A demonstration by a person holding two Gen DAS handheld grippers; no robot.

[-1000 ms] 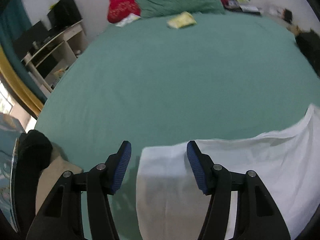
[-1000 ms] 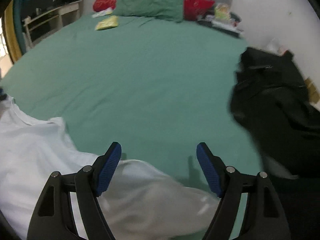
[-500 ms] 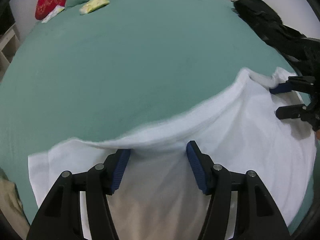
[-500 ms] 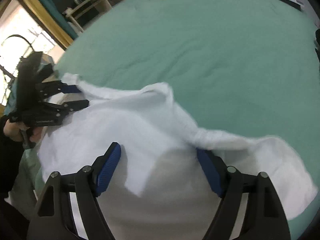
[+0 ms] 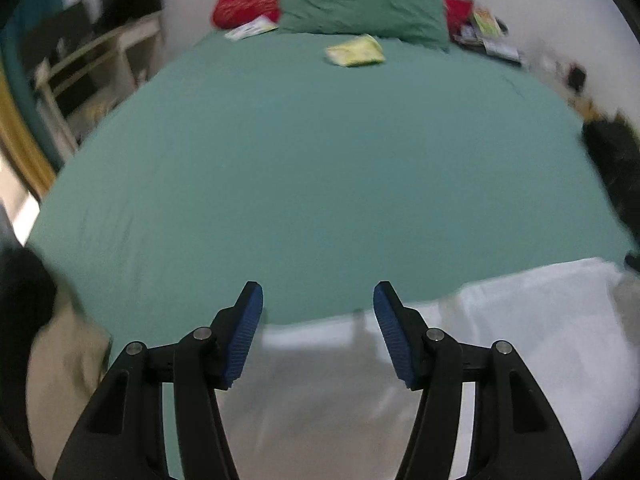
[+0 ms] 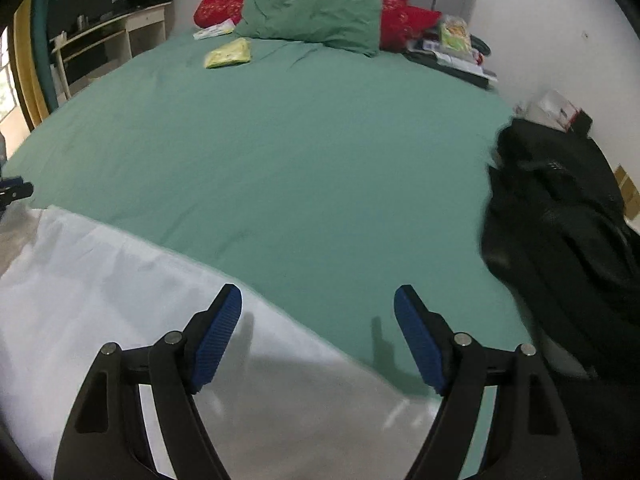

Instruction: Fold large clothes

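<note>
A large white garment [image 5: 460,352] lies flat near the front edge of a green bed [image 5: 312,168]. In the left wrist view my left gripper [image 5: 318,332] hovers open over the garment's far edge, nothing between its blue pads. In the right wrist view the same white garment [image 6: 100,292] spreads across the lower left. My right gripper [image 6: 318,340] stands open above its right end, with the left finger over cloth and the right finger over green sheet. The tip of the left gripper [image 6: 14,190] peeks in at the far left edge there.
A green pillow [image 6: 316,12] and red pillow [image 6: 224,0] lie at the head of the bed, with a yellow packet [image 6: 228,54] near them. A black bag [image 6: 568,216] sits at the right edge. A desk [image 6: 104,40] stands beyond the left side, and beige cloth [image 5: 60,380] lies lower left.
Half a second ago both grippers were over the raised, rumpled white garment. Now both have drawn back, and the garment lies flat with a straight far edge.
</note>
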